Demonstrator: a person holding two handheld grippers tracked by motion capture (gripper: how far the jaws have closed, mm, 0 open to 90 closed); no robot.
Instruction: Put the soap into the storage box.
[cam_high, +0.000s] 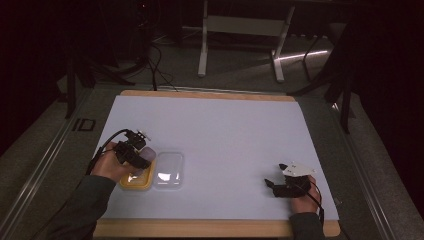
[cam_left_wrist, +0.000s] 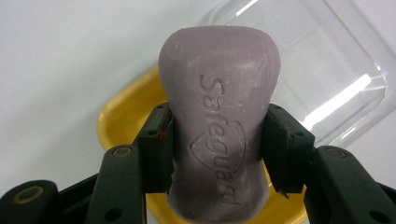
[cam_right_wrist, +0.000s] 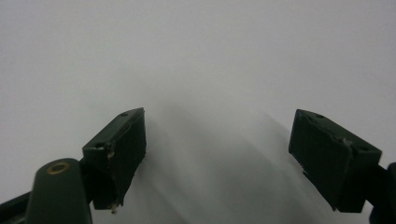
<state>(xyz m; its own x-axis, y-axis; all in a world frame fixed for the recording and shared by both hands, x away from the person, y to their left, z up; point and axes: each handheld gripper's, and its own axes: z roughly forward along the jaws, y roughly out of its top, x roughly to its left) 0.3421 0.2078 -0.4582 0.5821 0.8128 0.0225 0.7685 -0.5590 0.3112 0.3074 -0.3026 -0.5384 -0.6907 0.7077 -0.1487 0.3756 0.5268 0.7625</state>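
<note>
A pale purple bar of soap (cam_left_wrist: 219, 130) with an embossed brand name sits between the pads of my left gripper (cam_left_wrist: 217, 149), which is shut on its narrow waist. Beneath the soap lies a yellow soap dish (cam_left_wrist: 121, 116). In the high view my left gripper (cam_high: 141, 156) holds the soap (cam_high: 148, 155) over the yellow dish (cam_high: 134, 183) at the table's front left. A clear plastic lid (cam_high: 168, 170) lies flat just right of the dish, and its glossy surface (cam_left_wrist: 327, 70) appears behind the soap. My right gripper (cam_right_wrist: 219, 154) stands open over bare white surface, resting at the front right (cam_high: 274, 184).
The white sheet (cam_high: 225, 130) covers a wooden board whose edge (cam_high: 200, 229) runs along the front. Dark floor, cables and a metal frame (cam_high: 240, 30) lie beyond the table's far edge.
</note>
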